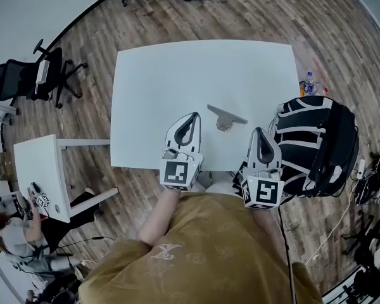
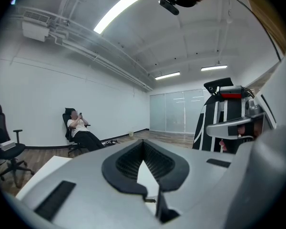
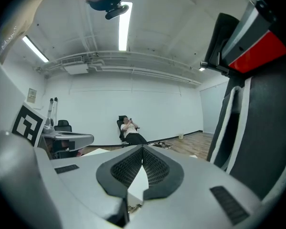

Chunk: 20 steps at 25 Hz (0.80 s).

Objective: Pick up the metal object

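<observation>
Two grippers sit side by side over the near edge of the white table (image 1: 152, 75), and we see both empty. In its own view, the left gripper (image 2: 144, 143) has its ribbed black pads pressed together at the tips, with only a sliver of white tabletop showing behind them. The right gripper (image 3: 143, 148) is the same, its jaws fully together and pinching nothing.

The metal object (image 1: 227, 116), a flat grey bar on a short stem, stands on the table just ahead of the two grippers and between them. It touches neither the left gripper (image 1: 191, 122) nor the right gripper (image 1: 260, 135).

A black-and-white backpack (image 1: 316, 145) stands against the table's right edge, close to the right gripper, and a small bottle (image 1: 309, 81) sits just beyond it. The floor is wood plank. To the left stand a black office chair (image 1: 31, 78) and a smaller white table (image 1: 41, 170). Through both gripper views we make out white walls, long ceiling lights and a person seated in a chair (image 3: 131, 133) by the far wall.
</observation>
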Tool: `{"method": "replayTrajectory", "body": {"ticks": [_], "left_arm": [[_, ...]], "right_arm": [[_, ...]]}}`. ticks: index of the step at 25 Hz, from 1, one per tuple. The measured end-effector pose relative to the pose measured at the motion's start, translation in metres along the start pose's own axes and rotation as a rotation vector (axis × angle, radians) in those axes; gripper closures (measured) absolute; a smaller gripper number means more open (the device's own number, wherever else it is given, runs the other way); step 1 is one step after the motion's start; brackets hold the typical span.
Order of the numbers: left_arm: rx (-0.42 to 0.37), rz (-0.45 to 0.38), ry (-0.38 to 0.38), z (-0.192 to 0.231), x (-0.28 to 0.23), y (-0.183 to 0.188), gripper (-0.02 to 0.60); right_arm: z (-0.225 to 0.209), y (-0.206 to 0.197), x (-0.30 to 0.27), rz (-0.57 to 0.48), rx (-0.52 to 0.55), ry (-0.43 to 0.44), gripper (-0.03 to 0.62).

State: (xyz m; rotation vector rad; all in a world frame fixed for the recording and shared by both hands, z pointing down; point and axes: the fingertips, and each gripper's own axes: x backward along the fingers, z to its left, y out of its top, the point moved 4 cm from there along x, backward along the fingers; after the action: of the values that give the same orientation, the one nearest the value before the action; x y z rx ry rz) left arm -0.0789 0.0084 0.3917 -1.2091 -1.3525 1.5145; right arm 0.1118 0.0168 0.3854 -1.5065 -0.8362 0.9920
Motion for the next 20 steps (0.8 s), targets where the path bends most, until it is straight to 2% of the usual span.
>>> {"method": "replayTrajectory", "body": {"ticks": [11, 15, 20], "left_arm": [[0.004, 0.058, -0.088, 0.010, -0.028, -0.017, 0.575], [-0.002, 0.068, -0.096, 0.017, -0.033, -0.026, 0.577], [0.007, 0.092, -0.096, 0.026, -0.034, -0.040, 0.575]], "right_arm": [[-0.003, -0.003, -0.014, 0.013, -0.024, -0.097, 0.586], [0.003, -0.005, -0.016, -0.010, -0.058, -0.110, 0.586], [0.006, -0.019, -0.023, 0.013, -0.204, -0.096, 0.586]]}}
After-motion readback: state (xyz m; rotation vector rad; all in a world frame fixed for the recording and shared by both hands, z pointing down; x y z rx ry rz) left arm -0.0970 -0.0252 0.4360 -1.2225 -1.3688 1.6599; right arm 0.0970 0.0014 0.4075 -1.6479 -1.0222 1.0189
